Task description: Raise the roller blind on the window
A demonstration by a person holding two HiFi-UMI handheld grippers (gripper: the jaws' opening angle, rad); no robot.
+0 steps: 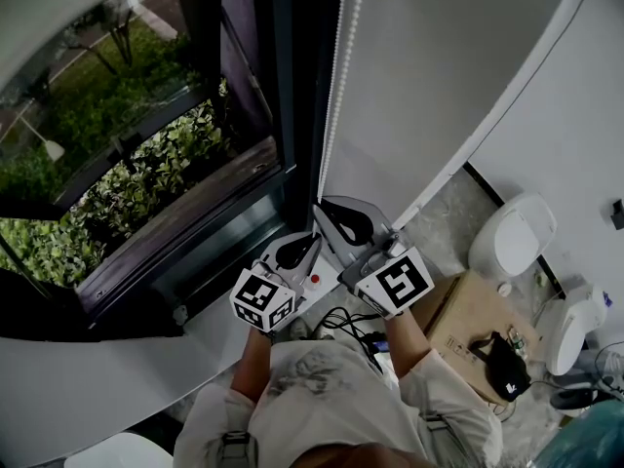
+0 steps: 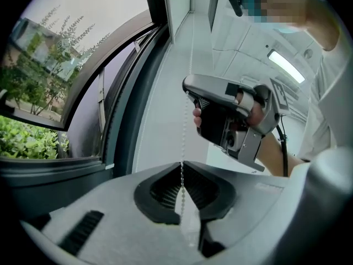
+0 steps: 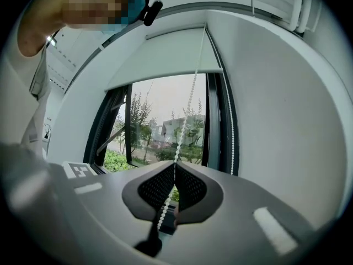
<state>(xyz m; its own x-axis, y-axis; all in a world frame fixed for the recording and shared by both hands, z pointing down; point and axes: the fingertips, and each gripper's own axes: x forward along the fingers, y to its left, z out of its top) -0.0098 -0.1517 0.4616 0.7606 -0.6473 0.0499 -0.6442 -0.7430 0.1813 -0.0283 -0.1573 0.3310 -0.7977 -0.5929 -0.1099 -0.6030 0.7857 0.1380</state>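
Observation:
The roller blind (image 3: 165,57) hangs partway down over the top of the window. Its white bead chain (image 1: 338,76) drops along the dark window frame to both grippers. My left gripper (image 2: 181,165) is shut on the bead chain (image 2: 184,126), which passes between its black ribbed pads. My right gripper (image 3: 175,164) is likewise shut on the chain (image 3: 187,112), and a second strand (image 3: 230,120) runs by the frame. In the head view the left gripper (image 1: 310,244) sits just below and left of the right gripper (image 1: 336,213). The right gripper (image 2: 231,120) shows just above the left one's jaws.
A dark window frame and sill (image 1: 210,227) lie to the left, with green shrubs (image 1: 146,174) outside. A pale wall (image 1: 439,66) stands right of the chain. On the floor are a cardboard box (image 1: 468,325), white devices (image 1: 512,237) and black cables (image 1: 351,325).

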